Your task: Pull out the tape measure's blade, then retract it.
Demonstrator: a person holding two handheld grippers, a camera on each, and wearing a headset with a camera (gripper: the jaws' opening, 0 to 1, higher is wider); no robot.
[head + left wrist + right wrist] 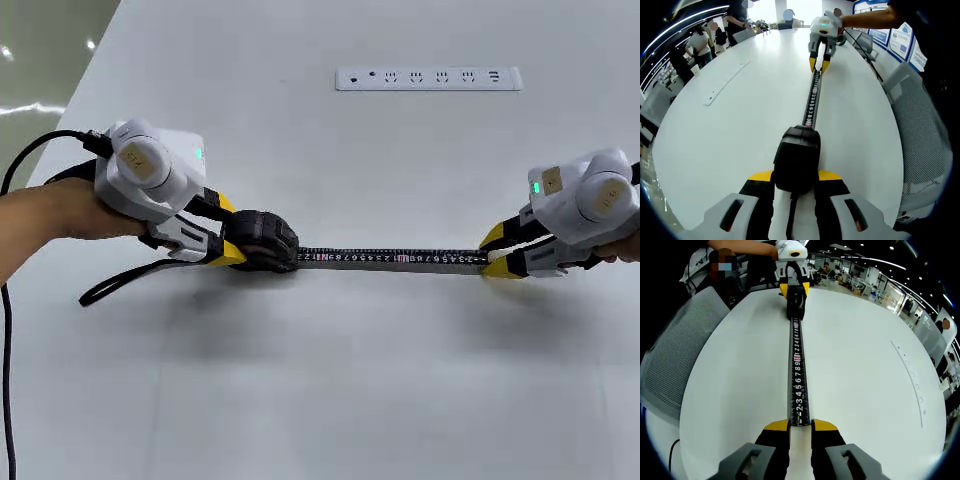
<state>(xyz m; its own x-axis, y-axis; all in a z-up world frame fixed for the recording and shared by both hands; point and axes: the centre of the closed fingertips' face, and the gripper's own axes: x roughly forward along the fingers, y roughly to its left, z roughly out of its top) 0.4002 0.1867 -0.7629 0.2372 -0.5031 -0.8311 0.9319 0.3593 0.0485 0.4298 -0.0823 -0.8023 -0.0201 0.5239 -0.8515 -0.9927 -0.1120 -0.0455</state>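
Tape measure case (262, 240), black and rounded, lies on the white table (320, 400). It is clamped between the yellow-tipped jaws of the left gripper (228, 232), which squeeze its two sides from behind. Behind those jaws a black wrist strap (120, 283) trails across the tabletop, and a dark cable (8, 350) hangs off beside the person's forearm. Ahead of the left gripper, the blade (390, 257) reaches from the case mouth, flat and straight on the table with its numbers facing up, to the right gripper (494, 254). That gripper is clenched on the blade's tip, one yellow jaw at each edge, and the lowest numbers begin just ahead of its jaws. Well off to the left of the left gripper's line, apart from the blade, a white power strip (428, 78) lies flat on the table.
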